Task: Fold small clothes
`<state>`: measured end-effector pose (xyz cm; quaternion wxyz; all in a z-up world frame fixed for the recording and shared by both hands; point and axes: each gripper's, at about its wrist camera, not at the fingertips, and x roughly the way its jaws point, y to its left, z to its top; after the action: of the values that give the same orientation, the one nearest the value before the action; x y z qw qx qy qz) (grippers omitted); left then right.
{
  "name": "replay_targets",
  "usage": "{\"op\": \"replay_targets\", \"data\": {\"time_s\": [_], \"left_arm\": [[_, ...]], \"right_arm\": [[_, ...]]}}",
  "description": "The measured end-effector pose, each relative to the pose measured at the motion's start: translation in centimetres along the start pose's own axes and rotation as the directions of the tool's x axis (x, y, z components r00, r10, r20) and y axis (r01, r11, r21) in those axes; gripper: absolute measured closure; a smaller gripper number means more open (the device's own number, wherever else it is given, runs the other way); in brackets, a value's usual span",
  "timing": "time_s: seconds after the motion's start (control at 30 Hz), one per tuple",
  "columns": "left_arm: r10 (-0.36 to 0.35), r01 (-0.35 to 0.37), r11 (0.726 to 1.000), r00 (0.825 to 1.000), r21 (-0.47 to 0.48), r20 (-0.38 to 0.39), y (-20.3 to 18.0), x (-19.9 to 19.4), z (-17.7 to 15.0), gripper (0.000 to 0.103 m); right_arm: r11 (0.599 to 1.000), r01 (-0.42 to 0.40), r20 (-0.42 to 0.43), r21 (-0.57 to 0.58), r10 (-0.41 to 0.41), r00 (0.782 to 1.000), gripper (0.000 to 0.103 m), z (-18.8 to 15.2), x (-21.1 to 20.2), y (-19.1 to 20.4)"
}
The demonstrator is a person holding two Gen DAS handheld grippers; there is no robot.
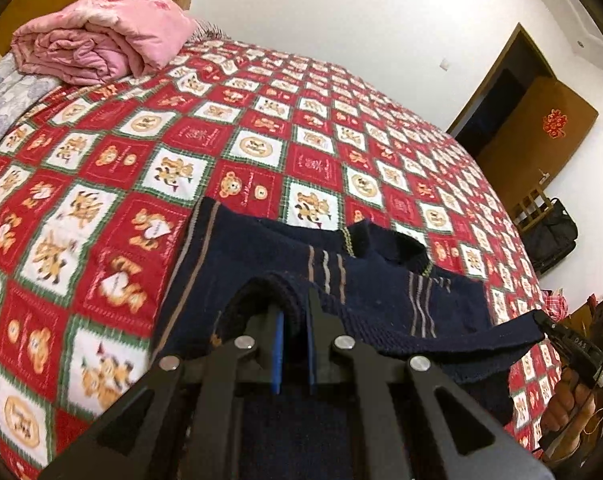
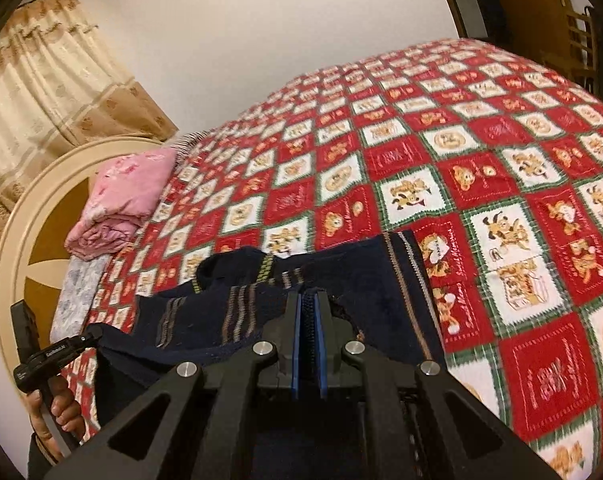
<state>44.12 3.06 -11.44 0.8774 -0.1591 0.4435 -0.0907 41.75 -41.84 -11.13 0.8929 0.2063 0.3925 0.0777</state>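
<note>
Clamped between the blue pads of the left gripper (image 1: pixel 294 312) is a ribbed edge of the dark navy knitted garment with thin tan stripes (image 1: pixel 381 292), and the same hem is pinched, at another point, by the right gripper (image 2: pixel 310 304), whose jaws are pressed tight on the knit. Each gripper is seen from the other's camera, at the far end of the stretched edge, gripped by a hand (image 1: pixel 569 404) around its black handle; white lettering is printed on both gripper bodies, but it is too small to be read with certainty.

Beyond the lifted edge, the rest of the garment is spread on the bed with the red, white and green checked cover printed with cartoon bears (image 1: pixel 261 128), its collar trimmed in yellow-green.

Script wording is printed in the red squares of the cover; only fragments can be made out.

Farther off, a folded pink floral quilt (image 1: pixel 101 36) is stacked near the cream headboard (image 2: pixel 33 200). A brown wooden door with a red paper ornament (image 1: pixel 541 136) is seen beyond the bed.
</note>
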Motion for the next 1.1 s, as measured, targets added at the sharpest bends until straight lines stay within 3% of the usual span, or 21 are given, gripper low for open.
{"op": "replay_targets", "data": {"time_s": [0.47,0.57,0.63,0.67,0.7,0.87,0.97,1.1], "left_arm": [[0.037,-0.04,0.999,0.997,-0.036,-0.074,1.0,6.8,3.0,0.093],[0.044,-0.052,0.996,0.993,-0.07,-0.114,1.7,8.3,2.9,0.093],[0.032,-0.047,0.994,0.989,-0.101,-0.141,2.2,9.1,2.7,0.093],[0.038,-0.052,0.994,0.989,-0.097,-0.144,2.2,9.3,2.6,0.093],[0.044,-0.057,0.995,0.988,-0.086,-0.145,2.2,9.4,2.5,0.093],[0.043,-0.058,0.994,0.987,-0.093,-0.152,2.4,9.3,2.4,0.093],[0.043,-0.058,0.994,0.986,-0.094,-0.159,2.4,9.4,2.5,0.093],[0.042,-0.058,0.994,0.986,-0.094,-0.164,2.6,9.6,2.3,0.093]], "right_arm": [[0.998,0.069,-0.062,0.0,-0.068,0.996,0.103,4.7,8.5,-2.3],[0.999,0.032,-0.09,0.024,-0.03,0.995,0.102,4.3,9.3,-3.0],[0.999,0.015,-0.101,0.039,-0.011,0.995,0.092,4.0,9.4,-3.5],[0.999,-0.006,-0.116,0.044,0.012,0.993,0.059,3.9,9.4,-3.7],[0.999,-0.015,-0.12,0.049,0.021,0.992,0.035,3.7,9.4,-3.9],[1.0,-0.008,-0.122,0.01,0.009,0.992,0.035,3.3,9.4,-3.4],[0.997,0.033,-0.134,-0.07,-0.043,0.99,0.052,3.0,10.2,-2.1],[0.989,0.045,-0.142,-0.138,-0.065,0.988,0.054,2.4,10.8,-0.9]]}}
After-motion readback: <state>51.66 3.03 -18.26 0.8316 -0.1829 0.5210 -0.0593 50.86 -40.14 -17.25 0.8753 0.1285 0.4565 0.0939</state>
